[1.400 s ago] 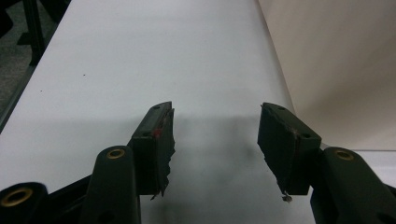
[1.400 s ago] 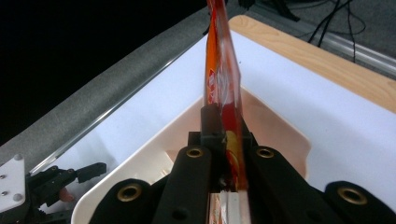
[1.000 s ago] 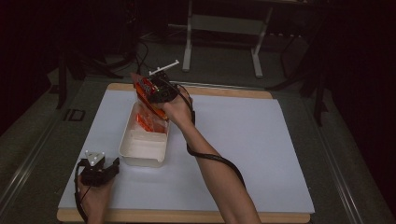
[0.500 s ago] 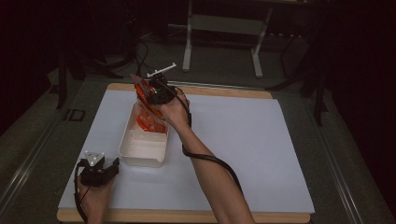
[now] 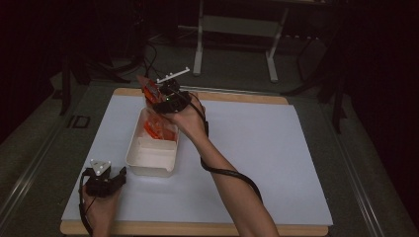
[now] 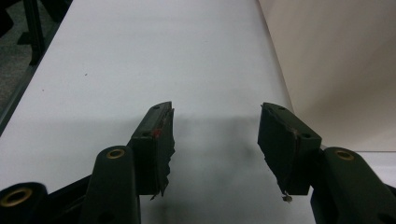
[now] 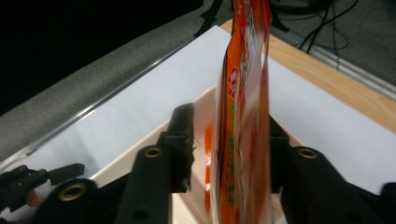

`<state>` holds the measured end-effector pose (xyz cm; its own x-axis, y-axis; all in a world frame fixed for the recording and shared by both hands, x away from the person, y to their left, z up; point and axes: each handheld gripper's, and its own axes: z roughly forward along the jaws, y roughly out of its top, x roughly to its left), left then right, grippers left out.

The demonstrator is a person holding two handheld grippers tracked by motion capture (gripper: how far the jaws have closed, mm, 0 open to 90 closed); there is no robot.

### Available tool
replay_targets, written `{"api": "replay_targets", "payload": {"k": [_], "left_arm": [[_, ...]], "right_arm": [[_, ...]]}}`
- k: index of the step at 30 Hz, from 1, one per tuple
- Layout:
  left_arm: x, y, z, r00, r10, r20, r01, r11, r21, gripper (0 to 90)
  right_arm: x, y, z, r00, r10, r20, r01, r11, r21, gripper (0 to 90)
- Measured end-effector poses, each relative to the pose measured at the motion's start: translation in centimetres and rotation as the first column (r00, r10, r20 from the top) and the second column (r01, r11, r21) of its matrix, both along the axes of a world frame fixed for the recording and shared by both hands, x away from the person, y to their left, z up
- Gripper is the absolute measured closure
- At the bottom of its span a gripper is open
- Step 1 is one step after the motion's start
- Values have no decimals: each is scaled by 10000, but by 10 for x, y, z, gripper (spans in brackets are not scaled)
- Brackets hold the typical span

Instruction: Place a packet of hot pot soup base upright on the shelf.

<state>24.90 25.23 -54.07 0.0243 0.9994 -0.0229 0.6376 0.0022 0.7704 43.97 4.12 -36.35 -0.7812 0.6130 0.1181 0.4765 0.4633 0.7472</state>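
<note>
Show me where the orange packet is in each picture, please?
High view: the orange packet sits above the far end of the white tub, at the right gripper.
Right gripper view: it hangs upright in the middle, between the jaws.
Left gripper view: white mat and a tub wall.
Shared landmark: the white tub.

work surface: flat white sheet [image 5: 257,148] over my light wooden board [image 5: 237,97]
behind: white metal stand legs [image 5: 200,49]
floor: dark cables [image 5: 148,54], grey

A dark room: grey floor [image 5: 232,66] beyond the table's [image 5: 276,148] far edge, a white stand [image 5: 234,29] and cables [image 5: 148,54] there.
</note>
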Motion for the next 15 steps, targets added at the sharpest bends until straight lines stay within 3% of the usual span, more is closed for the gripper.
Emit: {"api": "replay_targets", "payload": {"k": [9,15], "left_arm": [[0,0,0,10000,14,-16,-14,10000,9,457],[-1,1,0,10000,65,22,-65,10000,-23,457]], "right_arm": [[-21,-27,11,9983,435,400,-467,9954,835,395],[-32,-44,8,9971,704,277,-730,9914,1082,343]]}}
